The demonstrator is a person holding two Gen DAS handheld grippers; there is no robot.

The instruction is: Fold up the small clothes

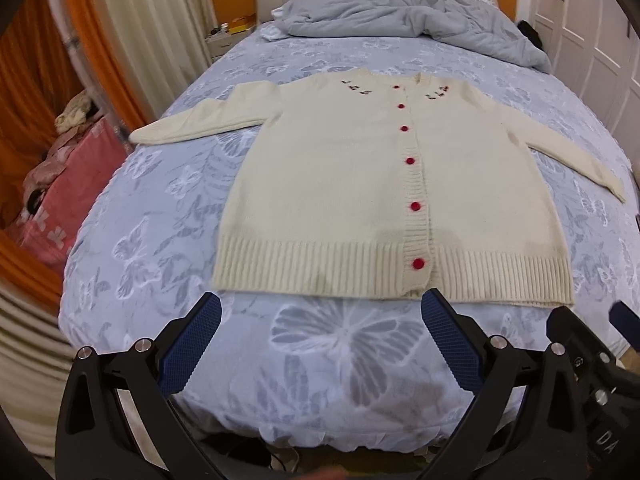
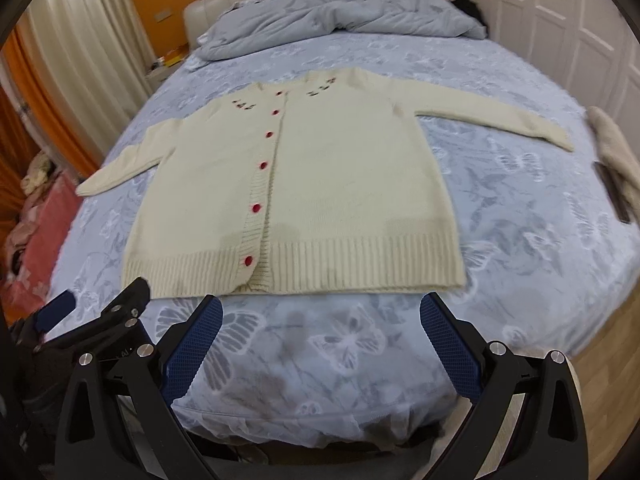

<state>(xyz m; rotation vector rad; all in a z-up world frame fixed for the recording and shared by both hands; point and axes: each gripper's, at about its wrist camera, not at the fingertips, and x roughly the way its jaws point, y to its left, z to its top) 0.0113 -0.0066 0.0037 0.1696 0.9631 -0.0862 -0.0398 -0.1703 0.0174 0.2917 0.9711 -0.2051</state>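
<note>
Blue butterfly sheets cover the bed (image 1: 168,216), and a grey blanket (image 1: 400,16) is bunched up at the far end. From my left tongs (image 1: 320,340), I see the cream cardigan (image 1: 360,184) lying flat with its red buttons done up. These tongs are wide apart and hold nothing.

From my right tongs (image 2: 320,340), the cardigan (image 2: 340,184) lies just ahead, sleeves spread out. These tongs are wide apart too.
</note>
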